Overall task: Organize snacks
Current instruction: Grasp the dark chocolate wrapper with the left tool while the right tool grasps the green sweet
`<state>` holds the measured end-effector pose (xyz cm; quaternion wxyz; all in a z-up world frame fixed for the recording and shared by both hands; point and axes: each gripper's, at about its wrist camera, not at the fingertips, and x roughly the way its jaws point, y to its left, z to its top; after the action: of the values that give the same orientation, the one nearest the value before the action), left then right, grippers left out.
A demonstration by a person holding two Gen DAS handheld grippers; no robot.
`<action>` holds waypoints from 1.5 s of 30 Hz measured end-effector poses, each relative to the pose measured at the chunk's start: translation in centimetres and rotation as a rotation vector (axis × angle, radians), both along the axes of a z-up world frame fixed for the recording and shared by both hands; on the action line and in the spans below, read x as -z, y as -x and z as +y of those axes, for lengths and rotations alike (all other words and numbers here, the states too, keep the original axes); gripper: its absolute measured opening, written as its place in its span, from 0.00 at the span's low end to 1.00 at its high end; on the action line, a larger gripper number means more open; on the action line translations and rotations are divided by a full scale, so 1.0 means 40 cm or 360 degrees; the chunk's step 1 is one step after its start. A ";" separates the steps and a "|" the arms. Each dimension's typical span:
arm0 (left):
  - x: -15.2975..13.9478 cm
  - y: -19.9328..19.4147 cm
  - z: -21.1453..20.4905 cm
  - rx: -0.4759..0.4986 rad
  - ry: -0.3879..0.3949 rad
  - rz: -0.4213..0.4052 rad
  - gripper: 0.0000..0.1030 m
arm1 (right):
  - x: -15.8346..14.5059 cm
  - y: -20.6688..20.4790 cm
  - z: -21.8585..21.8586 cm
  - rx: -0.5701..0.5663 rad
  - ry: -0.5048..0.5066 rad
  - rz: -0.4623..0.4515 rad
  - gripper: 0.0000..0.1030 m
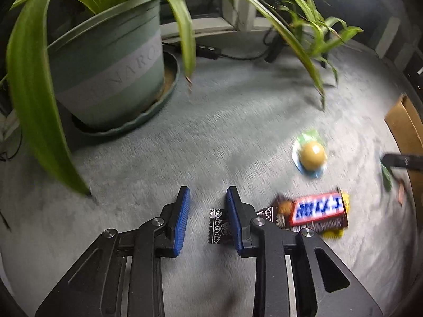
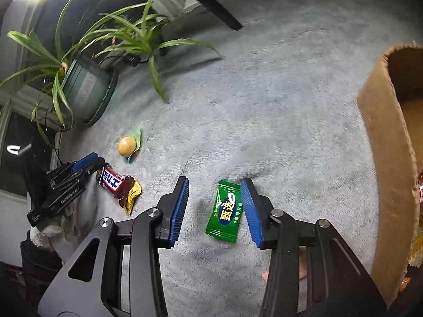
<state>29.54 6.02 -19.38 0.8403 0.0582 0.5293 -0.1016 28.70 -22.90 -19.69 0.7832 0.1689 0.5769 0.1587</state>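
A brown chocolate bar (image 1: 314, 212) with a red, white and blue label lies on the grey carpet; it also shows in the right wrist view (image 2: 117, 186). My left gripper (image 1: 207, 198) is open, low over the bar's left end; its right finger covers part of the wrapper. A round yellow candy (image 1: 312, 155) on a green wrapper lies farther off, also in the right wrist view (image 2: 127, 145). My right gripper (image 2: 214, 191) is open and straddles a green candy packet (image 2: 224, 211), which lies against the right pad.
A green potted spider plant (image 1: 111, 79) on a saucer stands at the back left, leaves hanging over the carpet. A cardboard box (image 2: 391, 163) stands open at the right. A black cable and plug (image 1: 211, 51) lie by the window wall.
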 end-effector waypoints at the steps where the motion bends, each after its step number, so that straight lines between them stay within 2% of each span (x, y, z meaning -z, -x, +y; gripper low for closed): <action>1: 0.001 0.013 -0.005 0.0026 -0.0012 -0.0002 0.26 | -0.001 0.000 0.004 -0.0010 0.0004 -0.0003 0.42; 7: 0.001 0.091 -0.012 0.0102 -0.0015 0.0003 0.26 | -0.005 0.008 0.014 -0.0062 0.0023 -0.0022 0.42; 10: -0.015 0.131 -0.007 0.0059 -0.0069 -0.0070 0.26 | -0.011 0.019 0.016 -0.0081 0.0073 -0.0057 0.42; 14: -0.049 0.189 0.039 -0.0119 0.0151 -0.0122 0.27 | -0.021 0.044 0.020 -0.0115 0.0149 -0.0116 0.42; 16: -0.053 0.219 0.051 -0.0204 0.0188 -0.0139 0.33 | -0.024 0.056 0.031 -0.0133 0.0213 -0.0141 0.42; 19: -0.062 0.263 0.074 -0.0332 0.0310 -0.0154 0.34 | -0.029 0.079 0.038 -0.0153 0.0221 -0.0160 0.42; 21: -0.049 0.276 0.071 -0.0331 0.0385 -0.0095 0.34 | -0.025 0.088 0.048 -0.0184 0.0230 -0.0153 0.42; 24: -0.021 0.269 0.036 -0.0317 0.0356 -0.0030 0.34 | -0.020 0.091 0.057 -0.0187 0.0248 -0.0153 0.42; 28: -0.006 0.232 0.032 -0.0364 0.0411 -0.0015 0.34 | -0.019 0.089 0.057 -0.0171 0.0238 -0.0161 0.42; 33: 0.006 0.183 0.007 -0.0344 0.0339 -0.0041 0.34 | -0.015 0.092 0.076 -0.0192 0.0309 -0.0194 0.42; 40: 0.002 0.177 -0.024 -0.0289 0.0106 -0.0111 0.35 | -0.016 0.087 0.107 -0.0271 0.0539 -0.0256 0.42; 45: 0.004 0.183 -0.016 -0.0261 0.0061 -0.0134 0.37 | -0.016 0.084 0.121 -0.0320 0.0661 -0.0281 0.34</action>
<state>22.24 5.37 -19.53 0.8682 0.0028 0.4946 -0.0399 25.33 -18.06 -19.06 0.8288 -0.0685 0.5405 0.1279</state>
